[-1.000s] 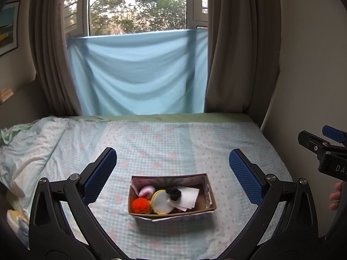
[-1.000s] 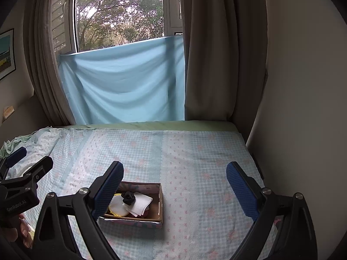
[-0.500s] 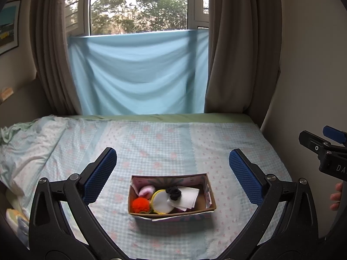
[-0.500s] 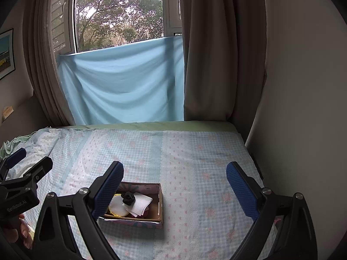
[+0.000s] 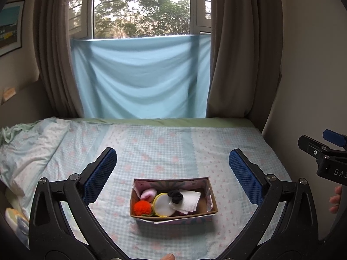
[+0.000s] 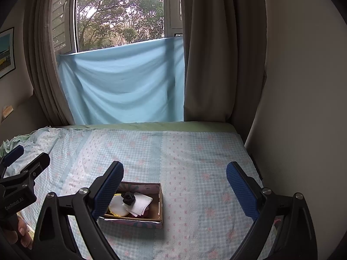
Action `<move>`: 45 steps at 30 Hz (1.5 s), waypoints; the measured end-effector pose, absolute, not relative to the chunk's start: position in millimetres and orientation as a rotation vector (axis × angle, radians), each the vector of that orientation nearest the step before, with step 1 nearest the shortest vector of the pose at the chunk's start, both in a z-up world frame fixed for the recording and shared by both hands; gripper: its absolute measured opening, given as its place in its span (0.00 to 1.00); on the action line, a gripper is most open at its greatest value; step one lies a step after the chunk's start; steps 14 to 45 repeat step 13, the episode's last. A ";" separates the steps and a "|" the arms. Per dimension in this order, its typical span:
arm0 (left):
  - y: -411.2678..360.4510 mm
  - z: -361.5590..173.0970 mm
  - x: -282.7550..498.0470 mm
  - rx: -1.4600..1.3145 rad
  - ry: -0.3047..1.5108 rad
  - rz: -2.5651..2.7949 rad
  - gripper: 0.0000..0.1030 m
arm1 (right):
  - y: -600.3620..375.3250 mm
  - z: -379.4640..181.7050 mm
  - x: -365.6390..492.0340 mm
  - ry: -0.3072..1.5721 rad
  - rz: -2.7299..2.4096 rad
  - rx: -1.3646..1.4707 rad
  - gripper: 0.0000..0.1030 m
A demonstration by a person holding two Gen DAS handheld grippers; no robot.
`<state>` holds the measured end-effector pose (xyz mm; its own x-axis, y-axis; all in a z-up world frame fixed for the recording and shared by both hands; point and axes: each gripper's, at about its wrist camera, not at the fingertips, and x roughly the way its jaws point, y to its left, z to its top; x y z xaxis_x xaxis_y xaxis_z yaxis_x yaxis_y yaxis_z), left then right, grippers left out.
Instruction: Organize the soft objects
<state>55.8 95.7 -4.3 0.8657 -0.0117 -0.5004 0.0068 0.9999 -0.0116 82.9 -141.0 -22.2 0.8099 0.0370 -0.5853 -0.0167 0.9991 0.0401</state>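
Cardboard box [image 5: 173,213] sits on the checked bedspread [image 5: 164,147], holding an orange pompom [image 5: 142,208], a pink puff [image 5: 148,193], a white round pad [image 5: 163,203], a black scrunchie [image 5: 176,195] and white tissue [image 5: 188,201]. The left gripper [image 5: 173,173] hangs spread wide and empty, the box below and between its fingers. The right gripper [image 6: 174,182] is likewise released, the box near its left finger, which hides part of it, possibly more items.

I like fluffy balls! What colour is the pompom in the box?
Orange-red pompom, clearest in the left wrist view.
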 end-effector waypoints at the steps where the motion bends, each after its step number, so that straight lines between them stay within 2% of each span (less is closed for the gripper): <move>1: 95.7 -4.0 54.8 -0.005 0.519 0.000 1.00 | -140.7 -22.2 82.5 0.625 0.029 0.034 0.92; 45: 97.6 -3.8 49.8 0.009 0.489 0.002 1.00 | -141.2 -23.8 81.5 0.631 0.031 0.037 0.92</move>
